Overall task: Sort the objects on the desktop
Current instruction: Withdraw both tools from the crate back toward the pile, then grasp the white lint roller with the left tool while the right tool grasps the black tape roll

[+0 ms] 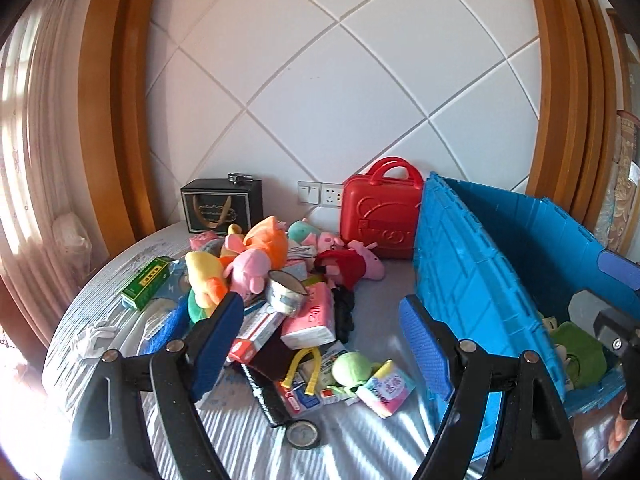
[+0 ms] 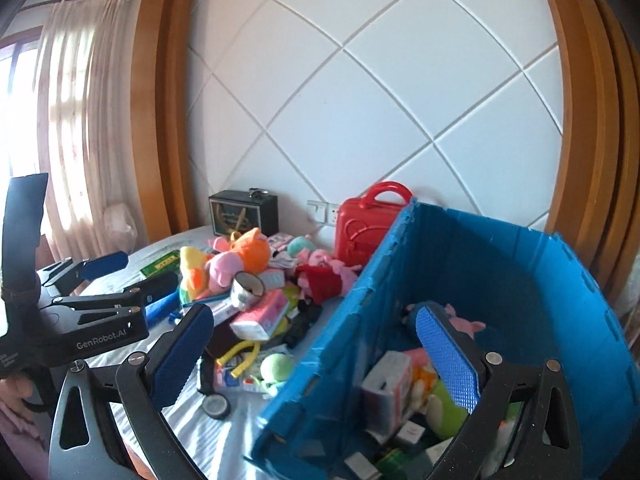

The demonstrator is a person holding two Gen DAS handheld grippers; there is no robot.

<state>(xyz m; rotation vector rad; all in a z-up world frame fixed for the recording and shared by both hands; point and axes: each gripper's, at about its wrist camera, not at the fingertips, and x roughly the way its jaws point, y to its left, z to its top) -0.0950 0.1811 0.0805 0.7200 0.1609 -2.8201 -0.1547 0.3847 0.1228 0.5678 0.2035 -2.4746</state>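
Observation:
A heap of plush toys (image 1: pixel 240 264), a pink tissue pack (image 1: pixel 312 316), a metal tape roll (image 1: pixel 286 292) and small boxes lies on the grey-striped table (image 1: pixel 360 440). My left gripper (image 1: pixel 320 340) hovers open over the heap's near side, nothing between its blue pads. The blue crate (image 1: pixel 480 280) stands to its right. My right gripper (image 2: pixel 316 356) is open above the crate's near wall (image 2: pixel 340 344), one finger (image 2: pixel 448 356) over the inside. The crate holds a green plush (image 2: pixel 444 400), a pink plush (image 2: pixel 468 324) and boxes (image 2: pixel 388 384). In the right wrist view the left gripper (image 2: pixel 136 274) shows at left.
A red toy case (image 1: pixel 380 216) and a black box (image 1: pixel 222 208) stand against the white panelled wall. A green box (image 1: pixel 146 282) lies at the heap's left, a black tape roll (image 1: pixel 303 434) and a green plush ball (image 1: pixel 352 368) nearer me. Curtains hang at left.

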